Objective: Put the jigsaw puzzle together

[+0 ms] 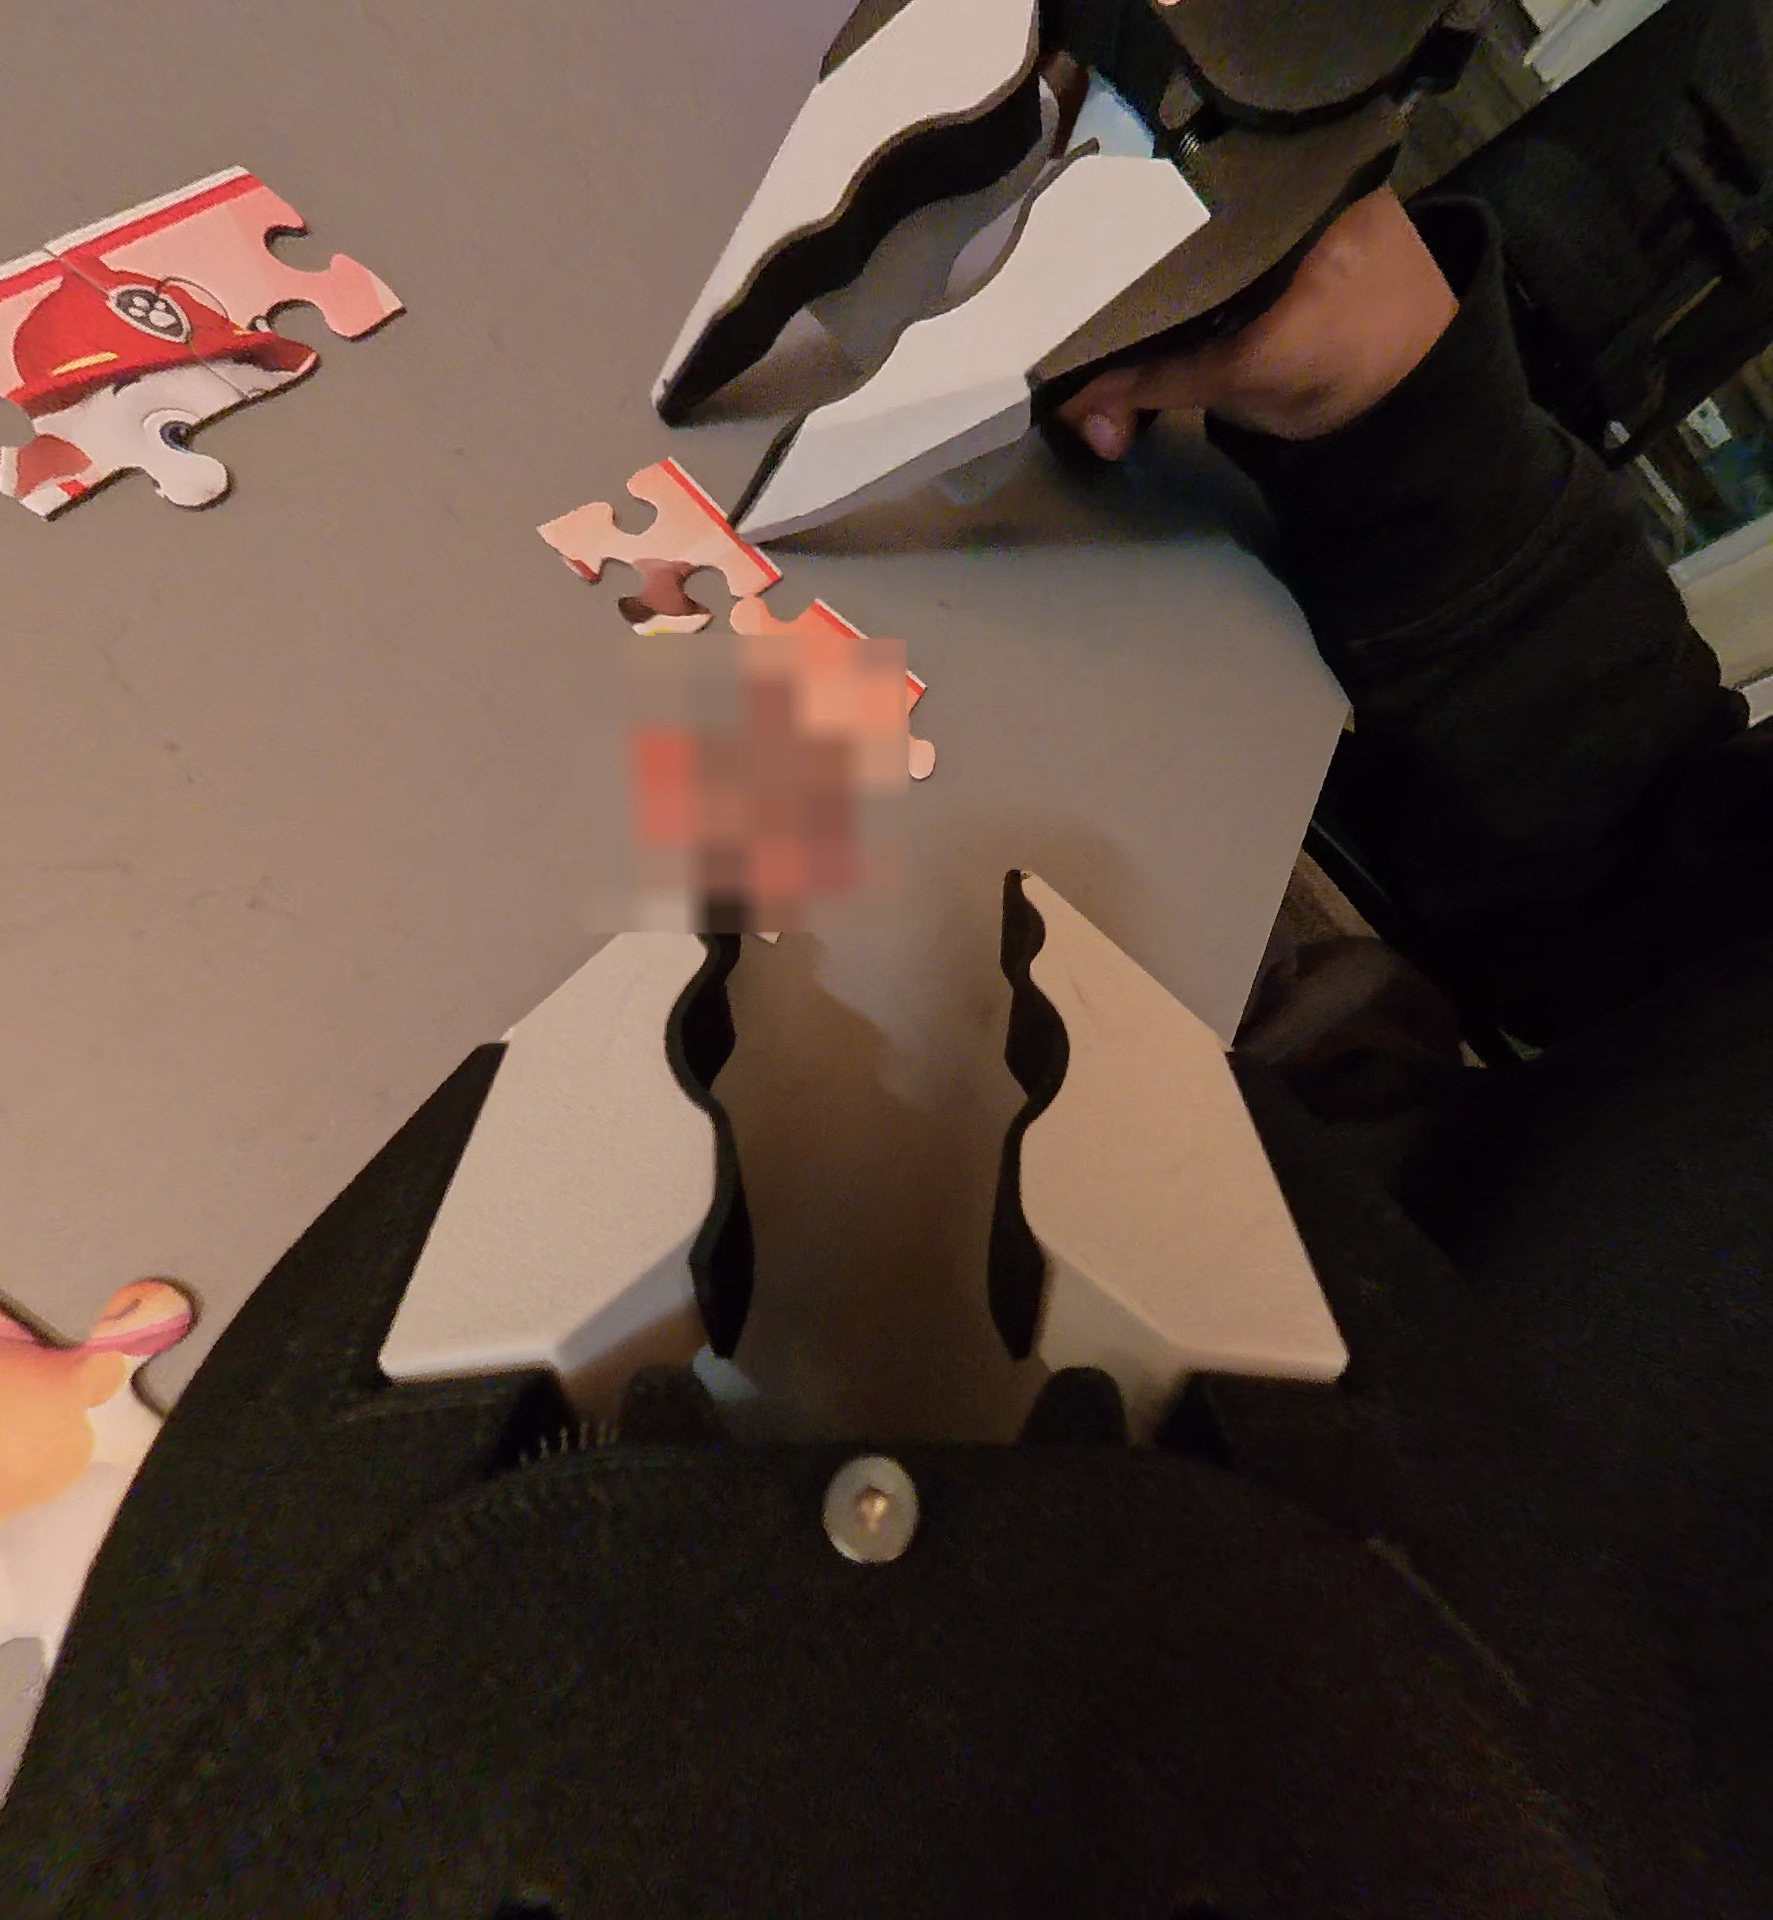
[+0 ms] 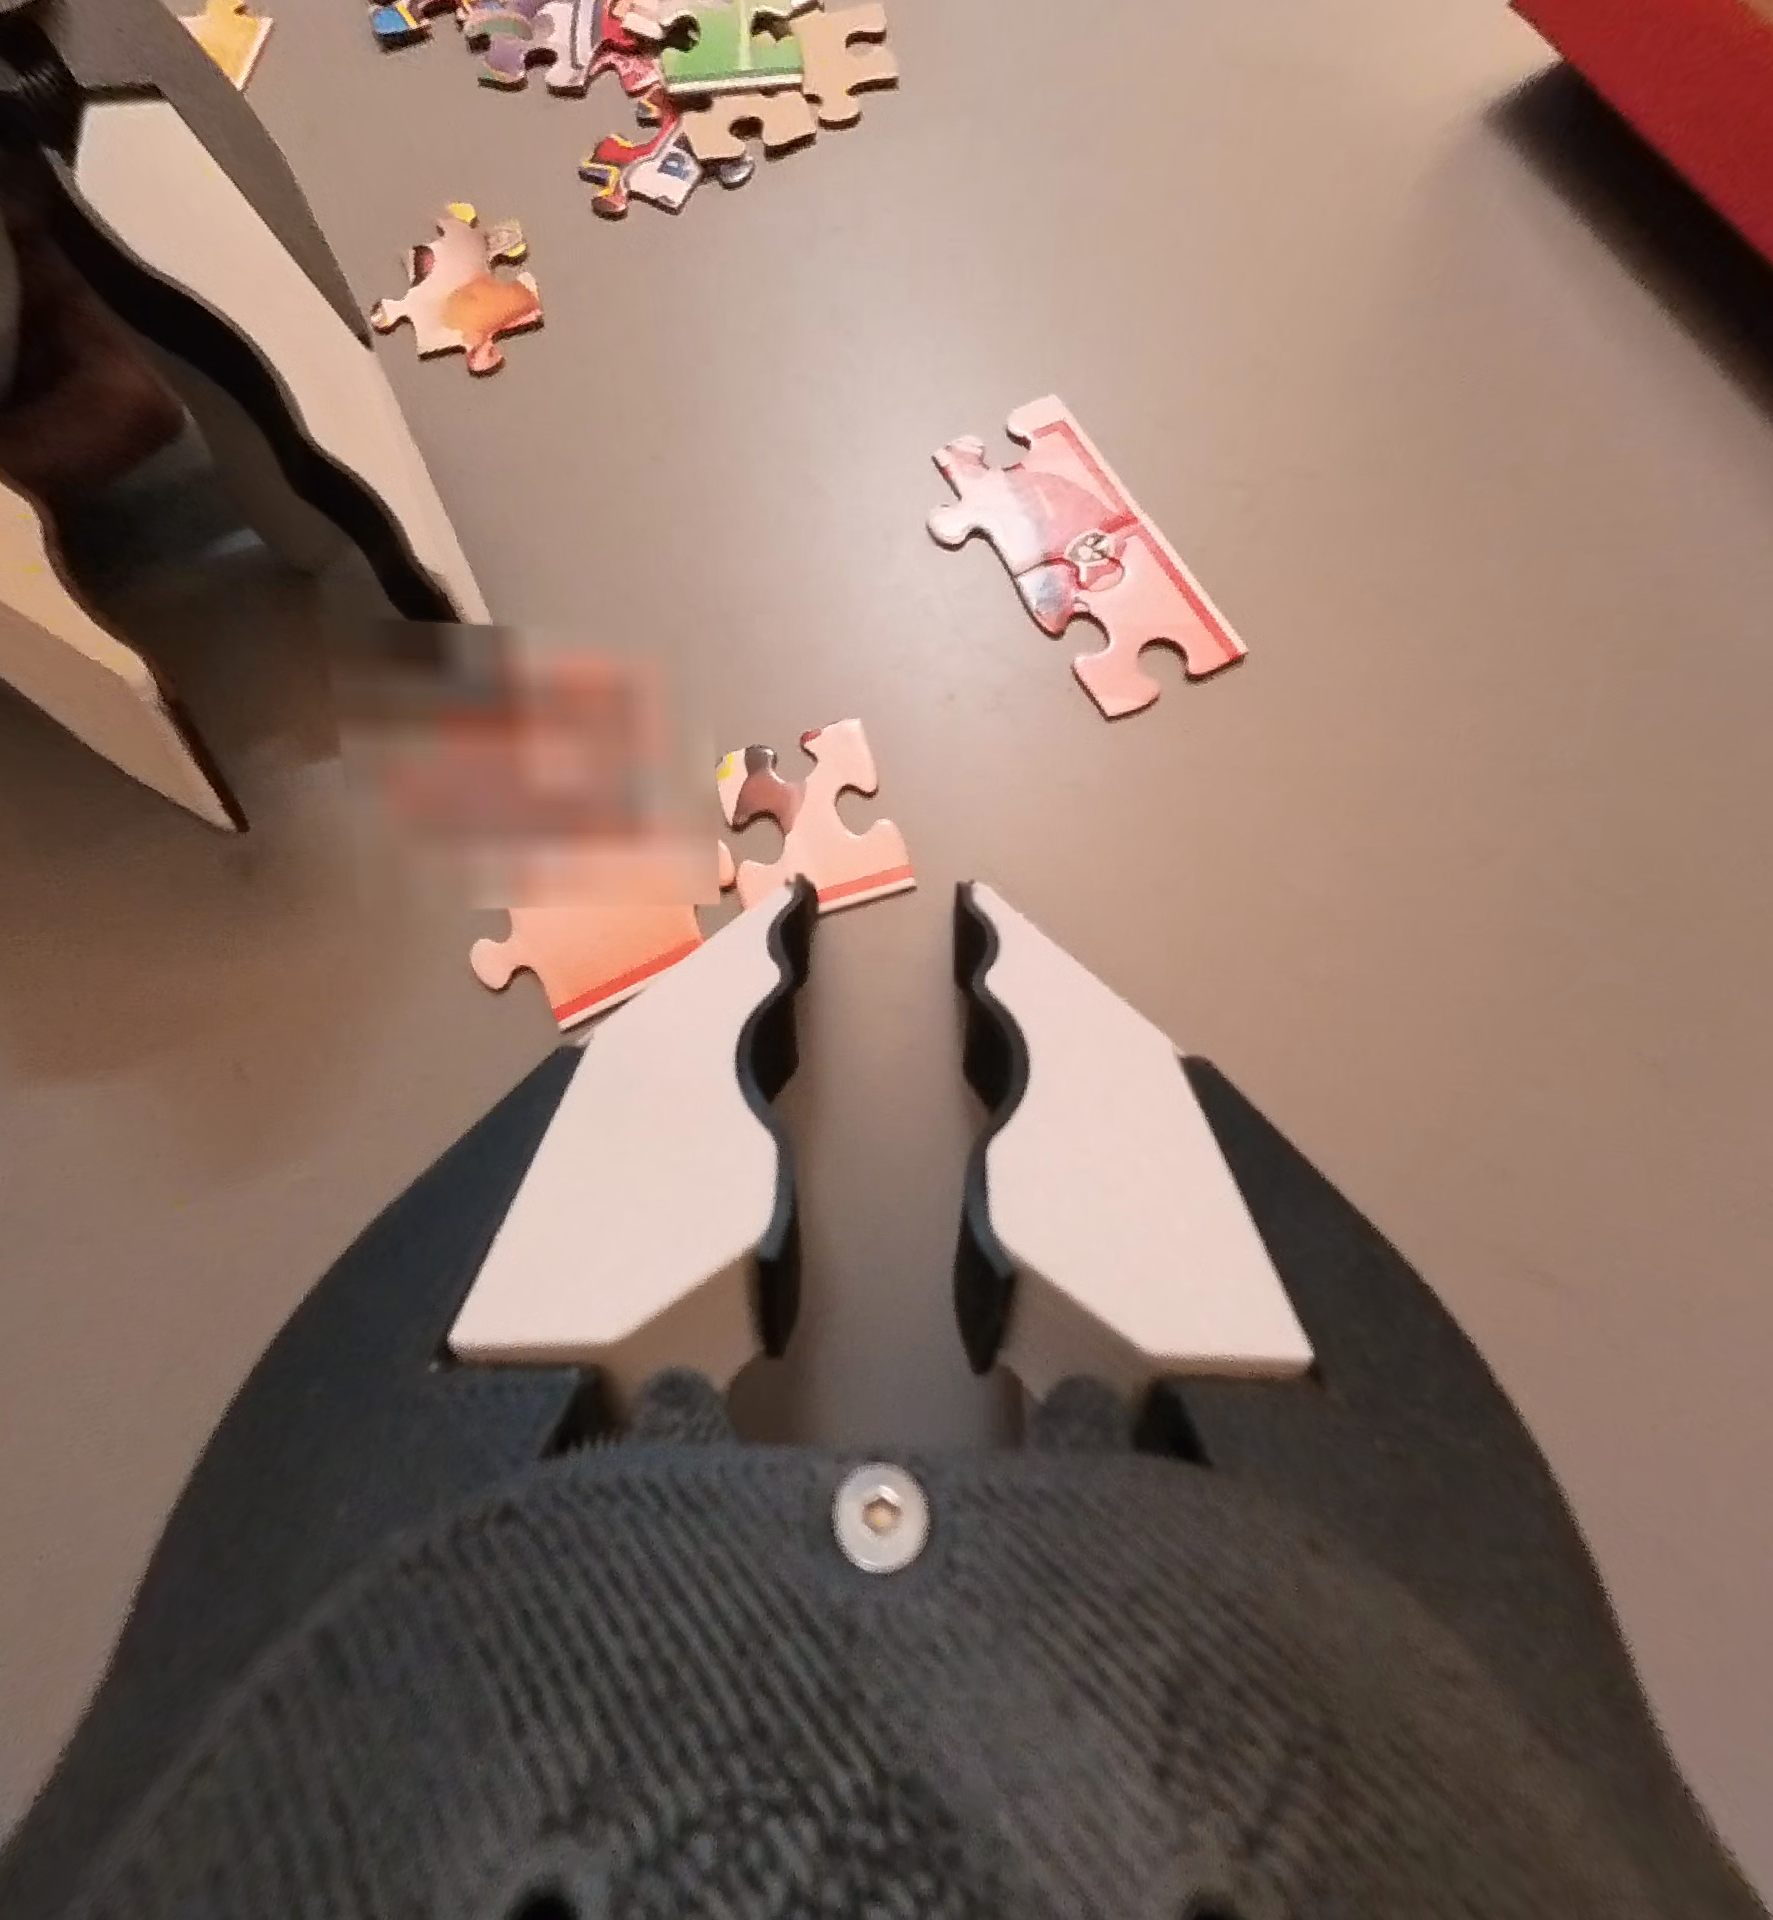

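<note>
My left gripper [image 1: 866, 914] is open with nothing between its pads, low over the grey table [image 1: 342, 831]. Its left fingertip [image 1: 721, 951] is at the near end of a large pink puzzle piece [image 1: 809, 627], also in the right wrist view [image 2: 601, 956]. A small pink piece with a red border [image 1: 653, 551] lies just beyond it. My right gripper [image 2: 884, 894] is open with bare table between its pads. Its left fingertip [image 2: 799, 904] is at the red-bordered edge of that small piece [image 2: 830, 821]. The right gripper [image 1: 705, 468] also shows in the left wrist view, with its lower tip on that edge.
Two joined red-and-pink pieces [image 2: 1090, 551] lie to the right, also in the left wrist view [image 1: 113, 343]. A loose piece [image 2: 461, 291] and a pile of pieces [image 2: 674, 83] lie farther off. A red box [image 2: 1713, 125] is far right. The table edge [image 1: 1308, 831] and a dark sleeve [image 1: 1464, 540] are close. The loose piece [image 2: 461, 291] lies around 12 centimeters away from my left fingertips.
</note>
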### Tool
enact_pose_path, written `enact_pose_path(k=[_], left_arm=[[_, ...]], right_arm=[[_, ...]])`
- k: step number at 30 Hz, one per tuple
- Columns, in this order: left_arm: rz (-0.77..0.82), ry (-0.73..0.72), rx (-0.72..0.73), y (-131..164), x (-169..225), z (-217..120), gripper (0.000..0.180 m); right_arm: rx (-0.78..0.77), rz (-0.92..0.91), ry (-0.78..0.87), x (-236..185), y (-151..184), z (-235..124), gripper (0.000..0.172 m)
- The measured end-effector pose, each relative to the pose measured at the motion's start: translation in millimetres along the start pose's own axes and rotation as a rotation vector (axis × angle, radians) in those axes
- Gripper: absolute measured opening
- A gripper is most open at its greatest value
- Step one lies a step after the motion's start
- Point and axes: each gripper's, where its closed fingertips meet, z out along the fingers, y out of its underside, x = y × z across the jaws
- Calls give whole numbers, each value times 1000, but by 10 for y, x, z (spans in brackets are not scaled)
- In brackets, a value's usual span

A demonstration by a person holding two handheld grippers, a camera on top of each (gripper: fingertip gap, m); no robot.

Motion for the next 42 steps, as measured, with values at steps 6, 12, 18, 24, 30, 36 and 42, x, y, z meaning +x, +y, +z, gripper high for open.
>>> enact_pose_path(k=[6, 12, 18, 24, 30, 36, 42], left_arm=[[37, -25, -19, -5, 25, 68, 50], [33, -31, -17, -19, 15, 78, 50], [12, -47, -3, -47, -20, 78, 50], [7, -54, -1, -87, -60, 99, 50], [-4, -93, 16, -141, -174, 71, 51], [78, -180, 90, -256, -156, 2, 50], [243, -312, 74, -299, -69, 76, 34]], right_arm=[[-1, 5, -56, -87, 16, -21, 23], [-4, 21, -113, -194, 46, -58, 23], [-18, 18, -156, -318, 80, -97, 25], [-44, 15, -246, -544, 73, -75, 20], [-75, -21, -242, -640, 59, -43, 19], [-15, -61, -47, -263, -27, -39, 27], [-26, -119, -9, 18, -119, -9, 34]])
